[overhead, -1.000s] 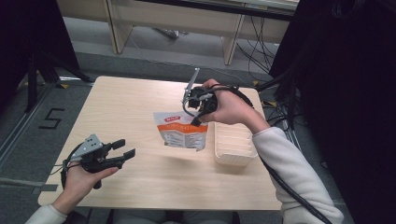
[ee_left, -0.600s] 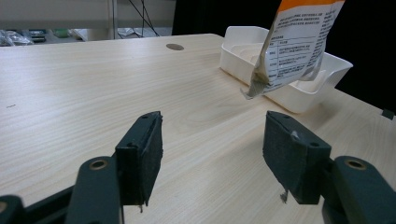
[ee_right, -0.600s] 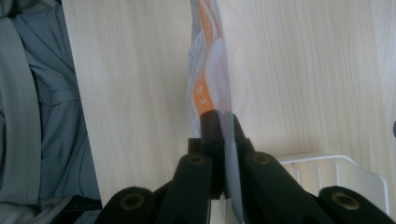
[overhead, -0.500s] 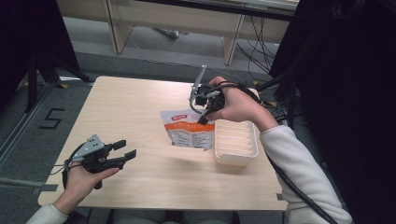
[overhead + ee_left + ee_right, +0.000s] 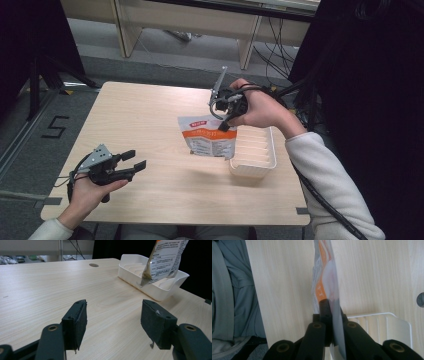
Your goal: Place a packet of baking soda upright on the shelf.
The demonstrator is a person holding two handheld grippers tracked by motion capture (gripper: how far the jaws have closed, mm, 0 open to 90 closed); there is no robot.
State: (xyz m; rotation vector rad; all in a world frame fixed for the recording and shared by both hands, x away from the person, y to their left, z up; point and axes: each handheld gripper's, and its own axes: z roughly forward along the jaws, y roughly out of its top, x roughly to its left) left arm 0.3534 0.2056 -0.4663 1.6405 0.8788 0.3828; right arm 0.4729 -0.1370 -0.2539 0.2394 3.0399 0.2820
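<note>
Since the earlier frame your right gripper (image 5: 223,122) has carried the pouch (image 5: 208,138) toward the white tray (image 5: 255,162). In the high view, it hangs over the surface (image 5: 150,115), touching the tray's near wall. Your left gripper (image 5: 113,322) stands wide open, holding nothing. In the right gripper view, the jaws are clamped on the pouch's top edge; its print is unreadable.

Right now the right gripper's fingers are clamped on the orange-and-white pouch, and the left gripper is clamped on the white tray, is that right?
Only partly. The right gripper does clamp the orange-and-white pouch, but the left gripper holds nothing: the left gripper view shows its fingers spread open over bare table, well short of the white tray.
</note>
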